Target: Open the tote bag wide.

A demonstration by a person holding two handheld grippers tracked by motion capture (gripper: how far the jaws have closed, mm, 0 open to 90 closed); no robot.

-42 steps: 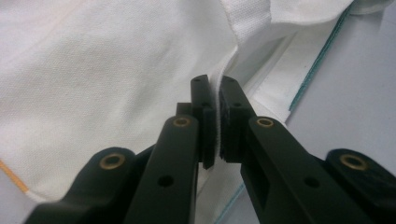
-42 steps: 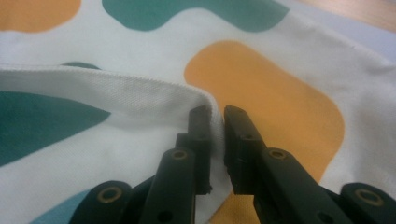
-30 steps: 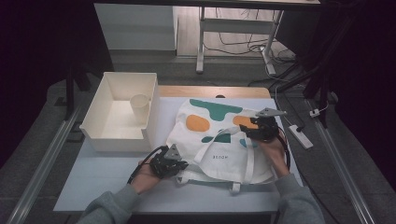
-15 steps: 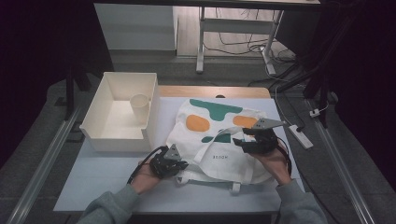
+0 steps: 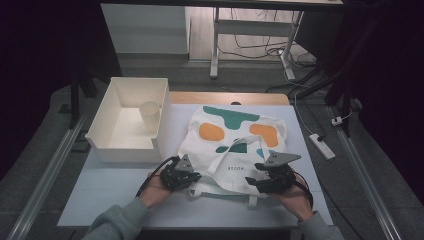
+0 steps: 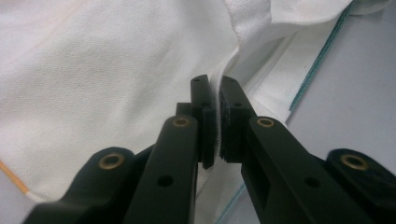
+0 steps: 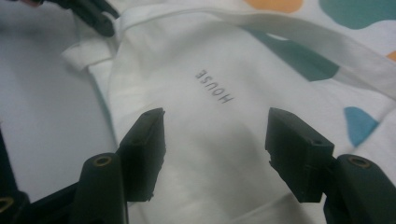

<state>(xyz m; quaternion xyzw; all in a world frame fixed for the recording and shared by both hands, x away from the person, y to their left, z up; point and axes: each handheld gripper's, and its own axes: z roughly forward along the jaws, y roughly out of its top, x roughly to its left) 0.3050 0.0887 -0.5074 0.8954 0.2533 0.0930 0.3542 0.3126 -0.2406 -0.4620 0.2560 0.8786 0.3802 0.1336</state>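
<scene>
Tote bag (image 5: pixel 235 145) lies flat on the table (image 5: pixel 115 192), centre to right of the top, opening end toward the person at 6 o'clock, printed teal and orange blobs toward 12. Handle strap (image 5: pixel 235 143) loops across the bag's middle.

Left gripper (image 5: pixel 192 176) sits at the bag's near-left corner, about 7 o'clock of the bag; in the left gripper view its jaws are pinched tight on a thin fold of the white cloth (image 6: pixel 216 116) at the hem. Right gripper (image 7: pixel 215 140) hovers over the near-right part of the bag, about 5 o'clock, jaws spread wide with bare cloth and the "HOUSE" print (image 7: pixel 214 87) between and beyond them, not touching as far as I can tell.

Step, as I read it: getting hold of the bag's near edge on both sides, probably to lift, open or fold it. Left hold looks done; right not yet. Next move likely calls for the right gripper to drop to the hem and close on one layer or the edge, matching the left.

Around: white bin (image 5: pixel 107 145) at 10 o'clock of the bag, just beside it, with a cup (image 5: pixel 149 115) inside by its right wall. Power strip (image 5: pixel 321 146) on the floor at 3 o'clock, well apart. Nothing blocks the right gripper; the loose strap could snag if the bag is lifted.
</scene>
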